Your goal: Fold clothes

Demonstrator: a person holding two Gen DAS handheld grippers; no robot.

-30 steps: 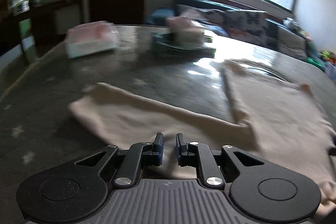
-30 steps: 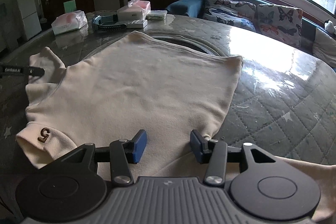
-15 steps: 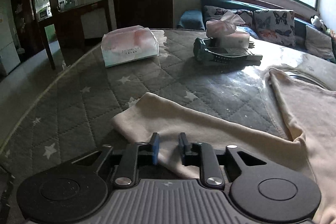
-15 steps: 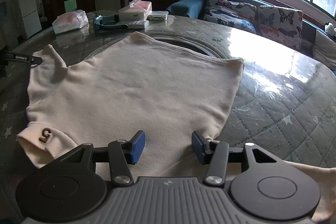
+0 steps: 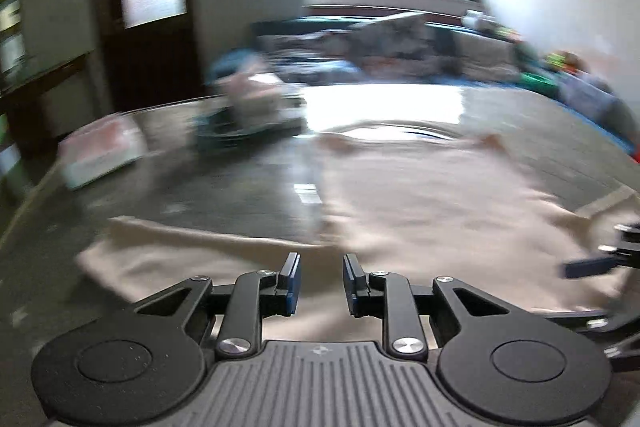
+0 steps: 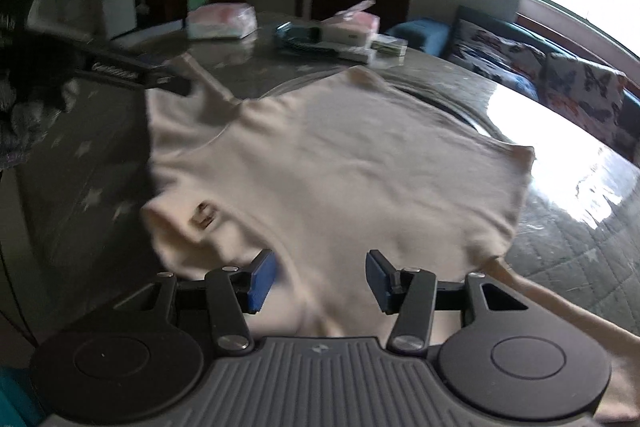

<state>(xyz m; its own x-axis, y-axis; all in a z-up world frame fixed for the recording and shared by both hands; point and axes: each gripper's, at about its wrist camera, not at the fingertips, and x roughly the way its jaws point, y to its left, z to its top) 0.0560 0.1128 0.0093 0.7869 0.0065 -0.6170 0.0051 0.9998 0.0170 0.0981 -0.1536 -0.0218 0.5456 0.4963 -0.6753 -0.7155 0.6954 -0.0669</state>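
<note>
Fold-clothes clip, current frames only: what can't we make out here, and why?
- Left wrist view: heavy motion blur; tissue pack print and the clutter behind it are unreadable.
- Left wrist view: right tongs cut off by the frame edge, only a blurred blue pad shows.
- Right wrist view: small mark near the shirt collar is smeared, illegible.
- Right wrist view: near sleeve runs under the tongs' housing, its end hidden.

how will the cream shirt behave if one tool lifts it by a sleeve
The cream shirt is probably floppy: it lies flat with soft ripples, so the rest would likely hang and drag. It looks light, thin knit. On the glossy table it may slide rather than stay put.
</note>
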